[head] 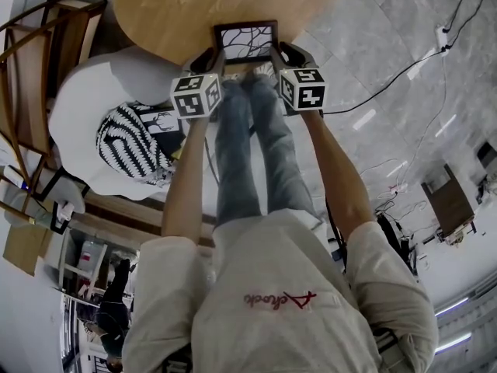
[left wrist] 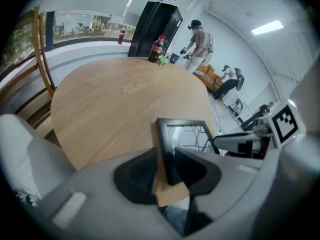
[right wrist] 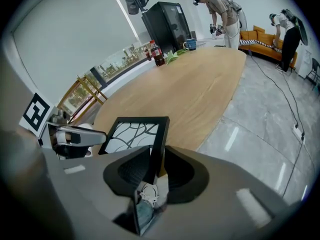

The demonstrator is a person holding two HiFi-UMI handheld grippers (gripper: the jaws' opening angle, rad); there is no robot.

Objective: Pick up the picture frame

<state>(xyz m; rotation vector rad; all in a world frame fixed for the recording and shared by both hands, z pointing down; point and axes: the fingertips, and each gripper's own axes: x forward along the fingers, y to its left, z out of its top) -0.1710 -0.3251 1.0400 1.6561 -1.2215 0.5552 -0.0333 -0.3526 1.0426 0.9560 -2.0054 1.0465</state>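
Observation:
The picture frame [head: 246, 41] [left wrist: 187, 136] [right wrist: 132, 134] is black with a branching line print. It sits tilted at the near edge of the round wooden table [head: 178, 14] [left wrist: 115, 104] [right wrist: 200, 89]. My left gripper [head: 213, 57] [left wrist: 162, 171] straddles the frame's left edge. Its jaws are open: the right pad lies against the frame and a strip of table shows beside the left pad. My right gripper [head: 279, 53] [right wrist: 157, 166] is on the frame's right edge, with its pads close against both faces.
A white armchair [head: 85, 107] with a striped cushion [head: 128, 142] stands left of my legs, and a wooden chair [head: 31, 61] beyond it. Cables [head: 388, 84] cross the grey floor on the right. A cola bottle [left wrist: 156, 49] stands at the table's far end, and people [left wrist: 200, 39] stand behind it.

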